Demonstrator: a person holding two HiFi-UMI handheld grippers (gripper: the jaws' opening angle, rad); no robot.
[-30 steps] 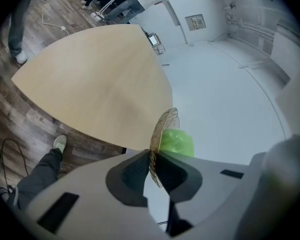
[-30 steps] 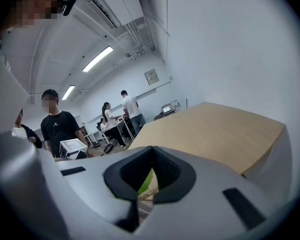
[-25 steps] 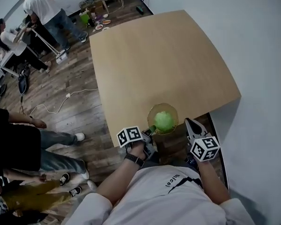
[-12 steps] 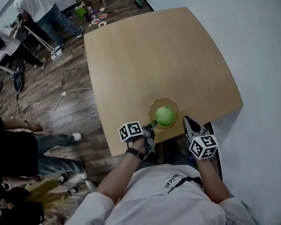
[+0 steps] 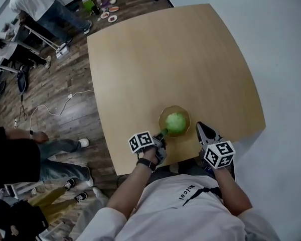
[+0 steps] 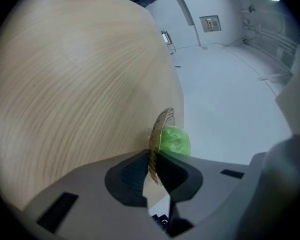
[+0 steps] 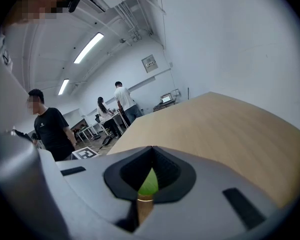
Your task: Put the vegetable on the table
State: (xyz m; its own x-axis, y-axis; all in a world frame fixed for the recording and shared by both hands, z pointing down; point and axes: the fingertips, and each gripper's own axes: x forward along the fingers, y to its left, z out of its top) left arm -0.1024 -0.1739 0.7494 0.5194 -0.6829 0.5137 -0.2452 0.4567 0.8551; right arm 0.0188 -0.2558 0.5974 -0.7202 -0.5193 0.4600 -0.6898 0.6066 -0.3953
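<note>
A green leafy vegetable (image 5: 176, 122) lies on a see-through amber plate (image 5: 165, 114) over the near part of the wooden table (image 5: 155, 54). My left gripper (image 5: 163, 133) is shut on the plate's near-left rim. In the left gripper view, the plate (image 6: 158, 130) runs edge-on into the left gripper (image 6: 153, 165), with the vegetable (image 6: 175, 141) just behind. My right gripper (image 5: 200, 127) is shut and empty, a little to the right of the plate. Through the slit of the right gripper (image 7: 151, 156) a sliver of the vegetable (image 7: 150, 183) shows.
The table's front edge (image 5: 190, 154) runs just behind both grippers, and its right side meets a pale wall (image 5: 281, 59). Several people (image 5: 35, 4) stand on the wooden floor (image 5: 55, 99) at the left, where a white cable (image 5: 45, 115) lies.
The plate with the vegetable has moved from the table's front edge further in over the tabletop, held by my left gripper. My right gripper has kept beside it.
</note>
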